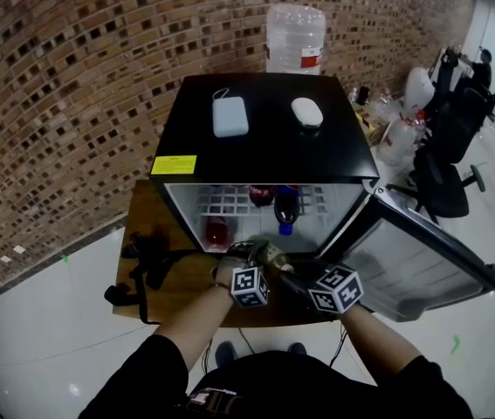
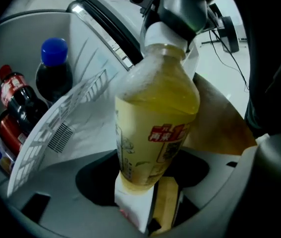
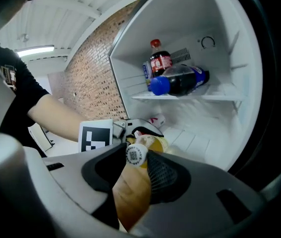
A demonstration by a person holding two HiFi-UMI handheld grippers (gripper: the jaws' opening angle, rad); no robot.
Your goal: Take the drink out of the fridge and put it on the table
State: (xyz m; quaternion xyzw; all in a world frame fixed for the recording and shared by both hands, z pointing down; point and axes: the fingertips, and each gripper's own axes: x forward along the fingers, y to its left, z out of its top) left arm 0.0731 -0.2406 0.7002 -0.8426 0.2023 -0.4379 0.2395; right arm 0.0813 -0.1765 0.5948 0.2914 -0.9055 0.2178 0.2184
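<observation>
A yellow tea bottle (image 1: pixel 270 253) hangs tilted in front of the open black mini fridge (image 1: pixel 264 142), between my two grippers. My right gripper (image 3: pixel 138 158) is shut on its white cap (image 3: pixel 136 154); in the head view the right gripper (image 1: pixel 289 274) reaches in from the right. In the left gripper view the bottle (image 2: pixel 155 113) has its base between the jaws of the left gripper (image 2: pixel 147 205), which stand apart without pressing on it. Seen from the head, my left gripper (image 1: pixel 244 253) is at the fridge's lower opening. The wooden table (image 1: pixel 142 225) carries the fridge.
Inside the fridge are a dark bottle with a blue cap (image 1: pixel 286 209), a red-capped bottle (image 3: pixel 160 58) and a red can (image 1: pixel 217 232). The door (image 1: pixel 413 264) hangs open to the right. A white pack (image 1: pixel 230 115) and a mouse (image 1: pixel 306 112) lie on top. Black gear (image 1: pixel 147 264) sits at the table's left.
</observation>
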